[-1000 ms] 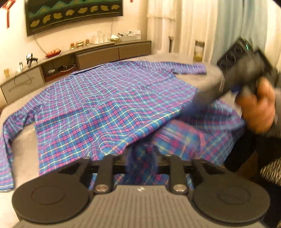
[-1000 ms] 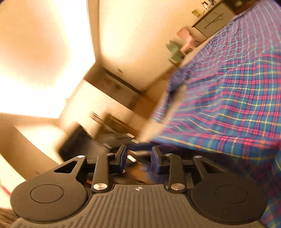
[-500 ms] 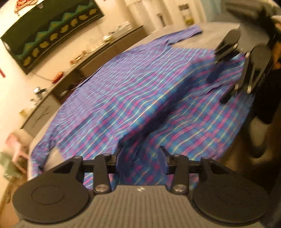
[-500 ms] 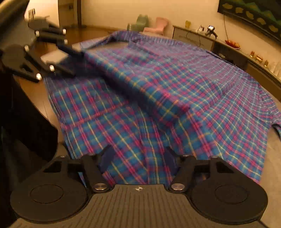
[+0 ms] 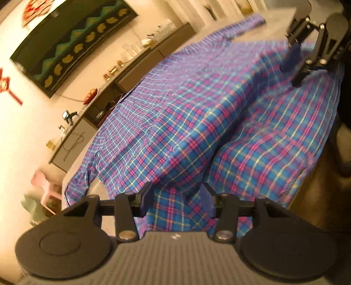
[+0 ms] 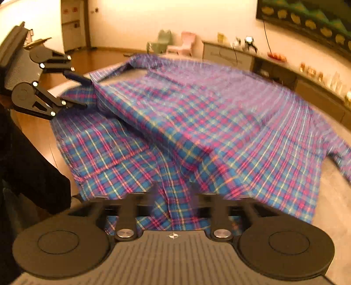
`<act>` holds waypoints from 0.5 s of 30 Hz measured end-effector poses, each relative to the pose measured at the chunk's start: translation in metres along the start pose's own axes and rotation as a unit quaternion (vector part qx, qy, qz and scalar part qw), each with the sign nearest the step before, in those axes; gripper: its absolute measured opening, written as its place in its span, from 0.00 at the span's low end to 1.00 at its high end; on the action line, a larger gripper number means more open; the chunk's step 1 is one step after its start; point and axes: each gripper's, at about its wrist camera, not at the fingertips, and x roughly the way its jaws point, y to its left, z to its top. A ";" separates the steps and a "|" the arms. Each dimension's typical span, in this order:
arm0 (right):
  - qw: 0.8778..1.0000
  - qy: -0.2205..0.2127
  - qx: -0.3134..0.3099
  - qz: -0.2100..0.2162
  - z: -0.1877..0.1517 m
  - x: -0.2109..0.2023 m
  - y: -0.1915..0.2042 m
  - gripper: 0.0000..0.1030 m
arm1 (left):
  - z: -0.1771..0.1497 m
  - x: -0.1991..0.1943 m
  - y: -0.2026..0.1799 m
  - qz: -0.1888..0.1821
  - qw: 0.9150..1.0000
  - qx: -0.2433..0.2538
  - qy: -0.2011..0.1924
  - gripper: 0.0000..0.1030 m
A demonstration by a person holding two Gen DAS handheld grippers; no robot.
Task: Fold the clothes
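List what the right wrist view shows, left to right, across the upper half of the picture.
left gripper → green chair → pink chair → grey cabinet → red plate → wall hanging

Shirt plaid in blue, pink and yellow.

Left hand-held gripper, black, low in frame; jaws opening, blue-pink-yellow plaid cotton shirt lying between the fingers, pads not pressing it. Shirt spread over a grey bench, one layer turned over another along a diagonal ridge, near hem hanging off the edge. Right hand-held gripper upper right, jaws apart over the far hem. Background: long grey sideboard and dark framed wall panel. Frame motion-blurred.
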 end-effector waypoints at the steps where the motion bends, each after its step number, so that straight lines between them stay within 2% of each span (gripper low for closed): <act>1: 1.000 0.010 0.003 0.002 -0.001 0.008 0.000 0.49 | 0.001 0.006 0.003 0.003 1.000 0.000 0.006 0.46; 4: 1.000 0.018 0.016 -0.004 0.001 0.021 -0.001 0.48 | 0.001 0.022 0.015 0.024 0.999 -0.012 0.024 0.45; 5: 1.000 0.017 0.021 -0.005 0.001 0.020 -0.003 0.44 | 0.001 0.025 0.019 0.029 0.999 -0.018 0.028 0.45; 6: 1.000 0.017 0.026 -0.006 0.001 0.020 -0.005 0.28 | 0.001 0.025 0.024 0.032 0.999 -0.025 0.027 0.44; 7: 0.999 0.016 0.031 -0.008 0.001 0.019 -0.007 0.15 | 0.002 0.023 0.028 0.035 0.999 -0.033 0.025 0.37; 9: 0.999 0.015 0.041 -0.011 0.000 0.018 -0.012 0.01 | 0.002 0.017 0.035 0.039 0.998 -0.048 0.019 0.30; 12: 0.999 0.005 0.039 -0.009 -0.002 0.003 -0.013 0.00 | -0.001 -0.001 0.040 0.044 0.997 -0.062 0.003 0.26; 15: 0.998 -0.036 0.042 0.013 -0.006 -0.039 -0.012 0.00 | -0.006 -0.027 0.047 0.060 0.994 -0.087 -0.018 0.27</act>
